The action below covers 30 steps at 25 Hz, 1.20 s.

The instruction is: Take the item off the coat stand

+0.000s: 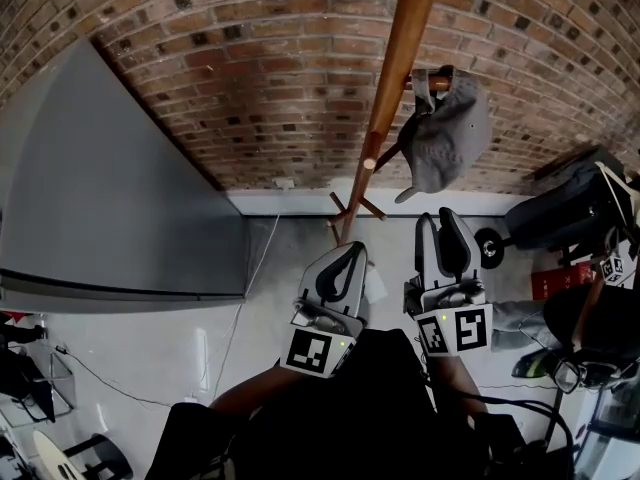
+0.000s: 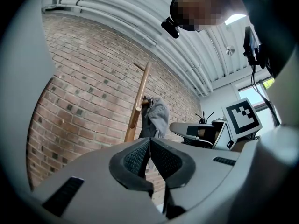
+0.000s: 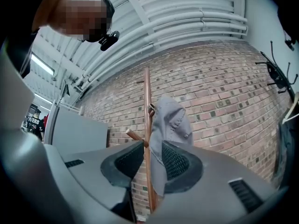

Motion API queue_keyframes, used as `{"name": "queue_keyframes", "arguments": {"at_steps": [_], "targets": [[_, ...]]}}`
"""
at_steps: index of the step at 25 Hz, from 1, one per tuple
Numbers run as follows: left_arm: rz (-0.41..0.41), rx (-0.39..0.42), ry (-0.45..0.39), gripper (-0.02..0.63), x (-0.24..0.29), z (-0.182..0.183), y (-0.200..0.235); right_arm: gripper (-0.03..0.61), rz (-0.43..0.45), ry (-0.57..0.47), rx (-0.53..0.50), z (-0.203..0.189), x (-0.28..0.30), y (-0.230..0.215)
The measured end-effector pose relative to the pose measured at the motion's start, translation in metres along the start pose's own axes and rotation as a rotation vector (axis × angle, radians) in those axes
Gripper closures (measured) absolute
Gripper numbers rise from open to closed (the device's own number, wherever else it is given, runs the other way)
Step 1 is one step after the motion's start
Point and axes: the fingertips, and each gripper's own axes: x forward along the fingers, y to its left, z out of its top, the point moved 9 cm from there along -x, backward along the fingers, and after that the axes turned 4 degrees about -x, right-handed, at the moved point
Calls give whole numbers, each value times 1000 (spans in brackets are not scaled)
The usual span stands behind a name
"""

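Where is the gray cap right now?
In the head view the gray cap hangs from a peg on the coat stand's right side, in front of the brick wall.

Red brick wall [image 1: 250, 78] across the back with a white baseboard [image 1: 300, 201]. There's a big flat grey panel [image 1: 110, 198] on the left, a pale floor [image 1: 180, 353] with a thin cable [image 1: 232, 333] trailing over it, white ceiling pipes [image 3: 187, 22] and a bright window [image 2: 259, 95].
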Motion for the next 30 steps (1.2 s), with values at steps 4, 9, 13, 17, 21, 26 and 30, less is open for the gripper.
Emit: {"name": "queue_keyframes", "arguments": {"at_steps": [4, 9, 13, 17, 21, 26, 30], "targets": [[5, -1, -14, 595, 2, 0, 2, 466, -20, -18, -3, 3, 7, -8], [-2, -6, -9, 595, 3, -4, 10, 462, -38, -37, -3, 2, 21, -15], [-8, -12, 2, 595, 4, -8, 13, 449, -13, -43, 1, 3, 33, -14], [-19, -20, -8, 595, 8, -9, 12, 458, -14, -34, -4, 1, 40, -15], [-21, -16, -4, 595, 7, -8, 11, 547, -5, -59, -23, 5, 37, -17], [-24, -19, 2, 595, 8, -10, 11, 555, 9, -95, -100, 10, 38, -14], [-38, -16, -4, 595, 9, -8, 8, 555, -5, -115, -170, 17, 37, -9]]}}
